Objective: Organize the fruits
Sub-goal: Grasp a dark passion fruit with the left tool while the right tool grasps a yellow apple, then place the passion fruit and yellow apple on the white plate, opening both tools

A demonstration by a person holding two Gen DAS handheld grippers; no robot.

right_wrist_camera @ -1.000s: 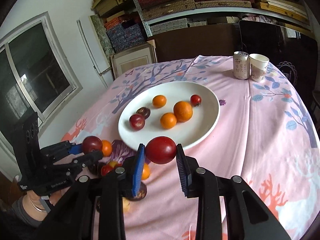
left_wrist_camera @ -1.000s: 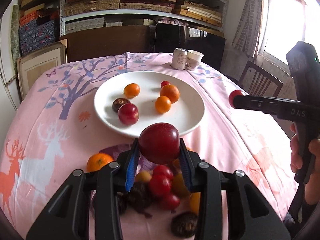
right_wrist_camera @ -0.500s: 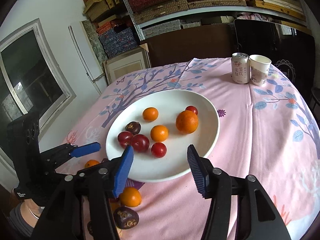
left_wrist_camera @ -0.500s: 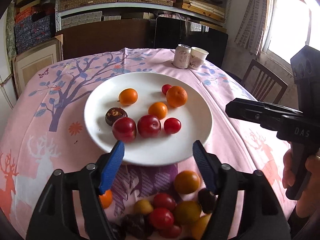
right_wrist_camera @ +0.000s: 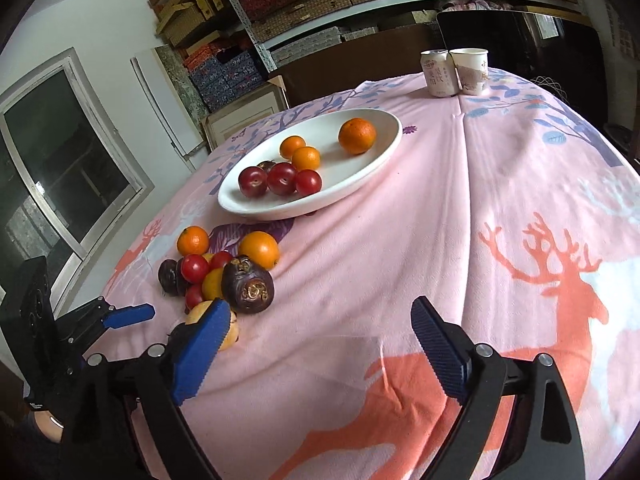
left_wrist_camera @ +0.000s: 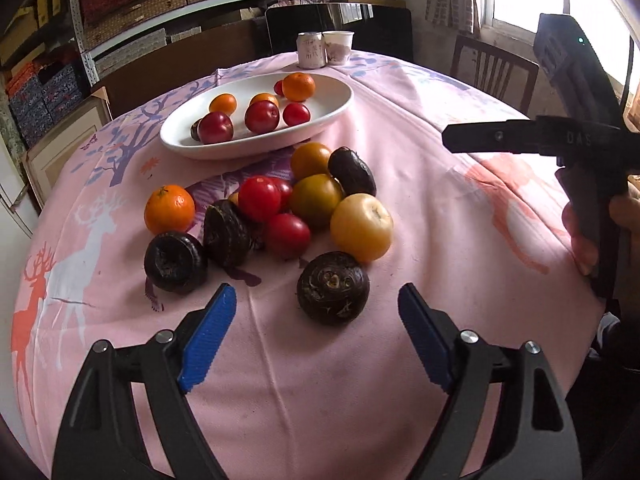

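Hovering low over a round table covered in a pink tablecloth point(left_wrist_camera: 420, 128) printed with deer and trees, the left gripper point(left_wrist_camera: 316, 336) has its blue-padded jaws spread wide with nothing between them. Just ahead of it lies a dark round fruit point(left_wrist_camera: 333, 287) on the cloth. Beyond that sits a loose pile of fruit point(left_wrist_camera: 304, 200): red tomatoes, a yellow apple, green-orange ones, more dark fruits and an orange mandarin point(left_wrist_camera: 169, 209) at the pile's left edge. Farther back, a white plate point(left_wrist_camera: 332, 110) holds several red plums and small oranges. A drink can point(left_wrist_camera: 311, 50) and a paper cup point(left_wrist_camera: 338, 47) stand touching each other at the table's far edge. The right gripper point(right_wrist_camera: 320, 344) is also spread wide and holds nothing, hanging over bare cloth to the right of the pile; from its camera a dark fruit point(right_wrist_camera: 248, 285) sits near its left pad. Shelves of boxes line the back wall
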